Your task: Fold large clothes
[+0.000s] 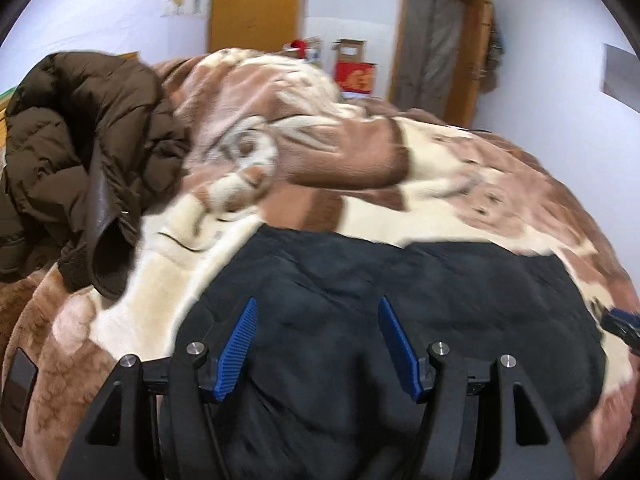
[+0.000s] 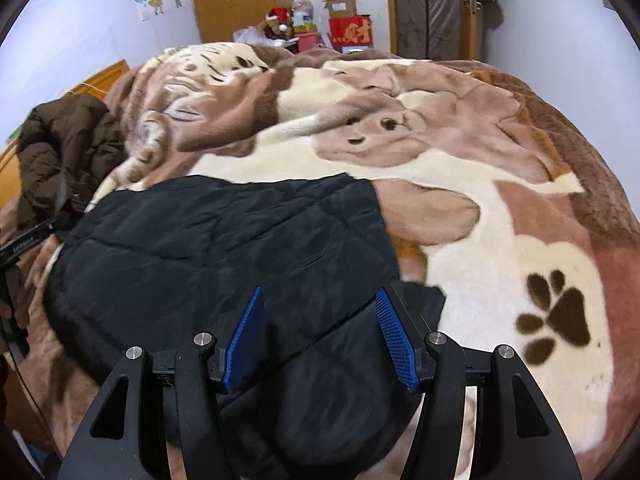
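A black quilted jacket (image 1: 400,320) lies folded into a rough rectangle on the brown and cream blanket (image 1: 360,160) of a bed; it also shows in the right wrist view (image 2: 224,248). My left gripper (image 1: 316,308) is open and empty, hovering over the jacket's near left part. My right gripper (image 2: 320,300) is open and empty over the jacket's near right corner, and its blue tip shows at the right edge of the left wrist view (image 1: 620,322). The left gripper's body shows at the left edge of the right wrist view (image 2: 24,240).
A brown puffer coat (image 1: 80,140) lies crumpled at the bed's left side, also in the right wrist view (image 2: 68,148). Boxes (image 2: 348,28) and clutter stand beyond the bed by a wooden door (image 2: 432,4). The blanket's paw-print part (image 2: 556,320) lies right of the jacket.
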Tool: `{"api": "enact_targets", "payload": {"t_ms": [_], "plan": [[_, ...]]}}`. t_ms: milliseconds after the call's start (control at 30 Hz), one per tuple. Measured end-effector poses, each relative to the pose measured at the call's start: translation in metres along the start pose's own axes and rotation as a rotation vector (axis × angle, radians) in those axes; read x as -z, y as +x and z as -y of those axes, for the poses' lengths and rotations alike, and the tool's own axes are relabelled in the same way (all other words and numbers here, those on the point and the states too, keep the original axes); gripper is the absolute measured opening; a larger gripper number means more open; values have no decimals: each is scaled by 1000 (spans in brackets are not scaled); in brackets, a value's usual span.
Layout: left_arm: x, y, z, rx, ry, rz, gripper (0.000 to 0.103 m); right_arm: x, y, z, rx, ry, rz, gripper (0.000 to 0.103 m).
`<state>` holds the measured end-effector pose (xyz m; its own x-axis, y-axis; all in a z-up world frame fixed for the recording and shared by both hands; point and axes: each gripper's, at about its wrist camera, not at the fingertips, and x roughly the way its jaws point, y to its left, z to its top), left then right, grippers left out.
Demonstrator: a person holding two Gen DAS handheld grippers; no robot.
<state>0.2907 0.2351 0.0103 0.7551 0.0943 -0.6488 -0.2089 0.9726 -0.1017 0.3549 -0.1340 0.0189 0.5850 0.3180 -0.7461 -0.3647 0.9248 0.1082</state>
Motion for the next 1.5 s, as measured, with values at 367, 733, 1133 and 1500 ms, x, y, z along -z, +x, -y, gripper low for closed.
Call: {"api": "enact_targets", "payload": {"t_ms": [367,733,1133,1500], "plan": [[64,7,55,54,64,-112,65,40,19,-29,-2,-72,-116,59],[89,-73,74,29,84,-118,65,63,-60,-46,-27,-85,-35,59],[138,-171,97,71,12,-120,69,117,-155,-61,-33,-71,32,59],[162,-223,116,70,24,-107,69,151,-196,-67,-16,-93,46,59]]}}
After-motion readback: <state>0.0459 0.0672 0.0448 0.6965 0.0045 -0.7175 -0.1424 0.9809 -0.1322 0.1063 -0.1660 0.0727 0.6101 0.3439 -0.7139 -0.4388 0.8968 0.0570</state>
